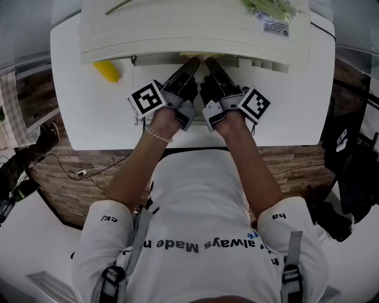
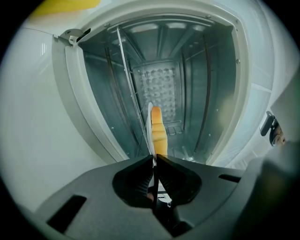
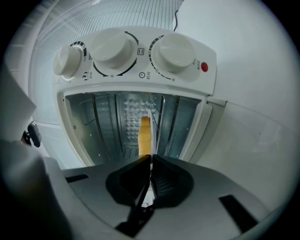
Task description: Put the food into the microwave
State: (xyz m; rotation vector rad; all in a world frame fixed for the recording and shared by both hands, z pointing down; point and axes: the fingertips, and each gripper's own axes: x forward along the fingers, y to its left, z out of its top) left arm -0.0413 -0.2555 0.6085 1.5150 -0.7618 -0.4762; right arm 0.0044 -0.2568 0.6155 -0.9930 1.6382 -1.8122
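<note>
The white microwave (image 1: pixel 177 29) stands at the back of the table with its metal cavity (image 2: pixel 164 79) open. An orange-yellow piece of food (image 2: pixel 158 131) lies on a thin white plate (image 2: pixel 149 121), seen edge-on at the cavity's mouth. My left gripper (image 2: pixel 154 159) is shut on the plate's rim. My right gripper (image 3: pixel 151 157) is shut on the same plate (image 3: pixel 152 136), with the food (image 3: pixel 145 136) just ahead of it. In the head view the left gripper (image 1: pixel 192 61) and right gripper (image 1: pixel 208 61) sit side by side at the opening.
A yellow item (image 1: pixel 107 71) lies on the white table (image 1: pixel 89 118) left of the opening. Green leaves (image 1: pixel 269 7) rest on top of the microwave. Three white knobs (image 3: pixel 171 51) and a red lamp (image 3: pixel 203 66) sit beside the cavity. The table's front edge is close to my body.
</note>
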